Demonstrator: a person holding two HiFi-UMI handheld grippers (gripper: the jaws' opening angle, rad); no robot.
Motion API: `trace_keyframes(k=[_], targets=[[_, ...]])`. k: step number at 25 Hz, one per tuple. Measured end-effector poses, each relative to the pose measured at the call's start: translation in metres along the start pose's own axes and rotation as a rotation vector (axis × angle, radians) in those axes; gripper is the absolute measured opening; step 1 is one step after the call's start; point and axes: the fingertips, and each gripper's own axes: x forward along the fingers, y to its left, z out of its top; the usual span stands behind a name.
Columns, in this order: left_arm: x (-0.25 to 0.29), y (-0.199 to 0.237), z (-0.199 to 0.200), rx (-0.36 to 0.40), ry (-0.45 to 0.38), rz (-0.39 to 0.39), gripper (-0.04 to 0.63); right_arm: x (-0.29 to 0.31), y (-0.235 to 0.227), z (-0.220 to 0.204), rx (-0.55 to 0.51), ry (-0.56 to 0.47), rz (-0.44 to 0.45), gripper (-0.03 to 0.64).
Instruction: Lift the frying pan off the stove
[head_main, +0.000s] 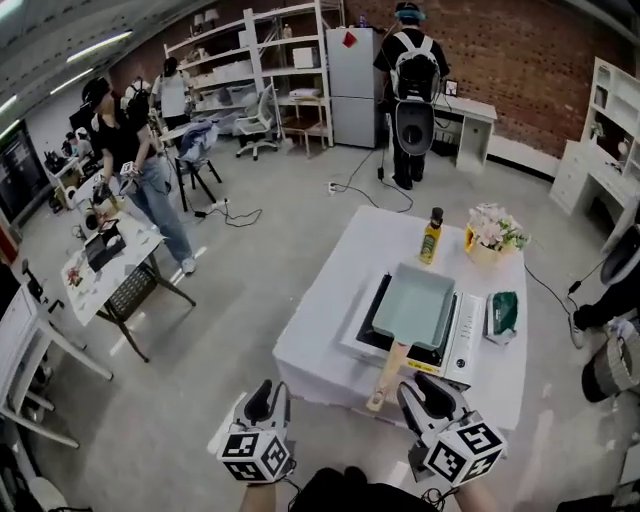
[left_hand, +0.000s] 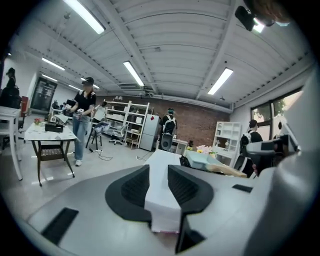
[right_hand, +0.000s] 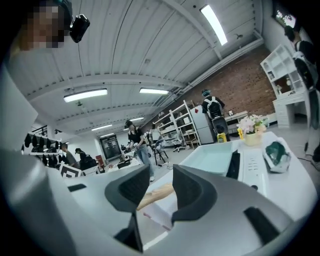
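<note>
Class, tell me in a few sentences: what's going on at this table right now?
A person holds the left gripper and the right gripper near a white-clothed table, both open and empty. The pale green rectangular frying pan sits on the white stove, untouched, its wooden handle pointing toward the person.

Open air short of the white-clothed table (head_main: 315, 345): ahead of the left gripper (head_main: 266, 392), whose fingers stand apart around nothing, a bare strip of cloth runs free to the far edge. Just ahead of the right gripper (head_main: 428, 388), its fingers likewise apart, the wooden handle (head_main: 388, 375) of the frying pan (head_main: 413, 303) juts past the table's near edge, with air on either side. Beyond the handle the pan covers the stove (head_main: 462, 340). Right of those fingers a green packet (head_main: 502, 314) narrows the way, while a bottle (head_main: 431, 236) and flowers (head_main: 492, 232) close the far end.
</note>
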Motion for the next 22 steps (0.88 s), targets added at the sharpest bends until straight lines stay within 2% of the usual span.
trace_keyframes(k=[9,16,22], targets=[[0.094,-0.047,0.005,0.041,0.086,-0.258,0.095,-0.012,-0.062,-0.008,0.144,-0.058,-0.244,0.143],[0.147,-0.065,0.008,0.075,0.153,-0.432,0.095,-0.007,-0.074,-0.010,0.197,-0.103,-0.400,0.143],[0.161,-0.085,0.006,0.073,0.192,-0.571,0.095,-0.010,-0.077,-0.018,0.243,-0.127,-0.492,0.143]])
